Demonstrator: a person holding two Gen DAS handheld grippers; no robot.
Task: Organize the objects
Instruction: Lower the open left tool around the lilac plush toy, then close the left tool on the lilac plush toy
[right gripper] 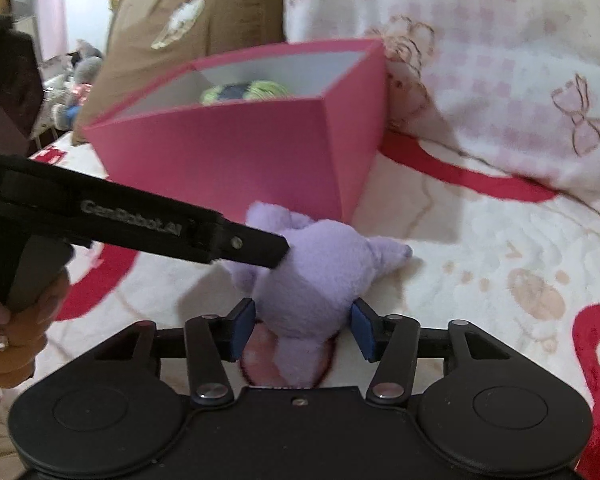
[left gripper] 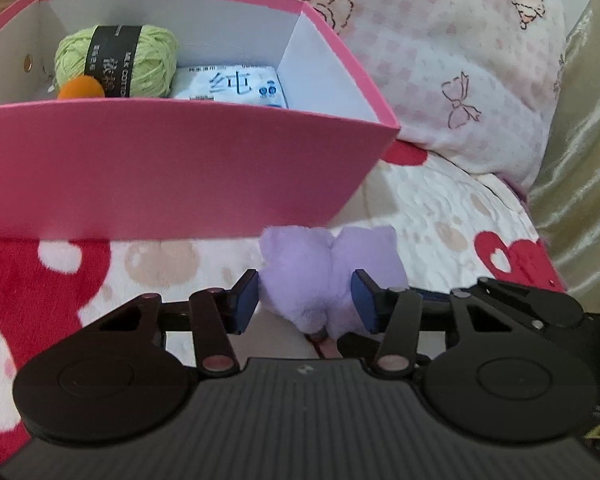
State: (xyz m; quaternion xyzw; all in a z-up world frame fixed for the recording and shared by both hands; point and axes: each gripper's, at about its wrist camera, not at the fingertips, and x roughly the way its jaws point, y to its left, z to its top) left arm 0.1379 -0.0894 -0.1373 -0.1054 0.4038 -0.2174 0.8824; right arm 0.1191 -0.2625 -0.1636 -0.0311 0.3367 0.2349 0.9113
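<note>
A purple plush toy (left gripper: 308, 276) lies on the bed just in front of the pink box (left gripper: 140, 168). My left gripper (left gripper: 304, 300) has its blue pads pressed into the toy's sides. In the right wrist view the same plush toy (right gripper: 324, 264) fills the gap of my right gripper (right gripper: 303, 328), and both pads touch it. One left gripper finger (right gripper: 252, 244) reaches in from the left onto the toy, held by a hand (right gripper: 16, 344). The pink box (right gripper: 228, 152) holds a green yarn ball (left gripper: 148, 56), an orange ball (left gripper: 80, 89) and a white packet (left gripper: 240, 84).
A red-and-white fleece blanket (left gripper: 440, 208) covers the bed. A pink checked quilt (left gripper: 440, 60) is bunched behind and right of the box. A brown cushion (right gripper: 200, 12) stands behind the box, with clutter (right gripper: 72, 76) far left. A gold curtain (left gripper: 580, 160) hangs at the right.
</note>
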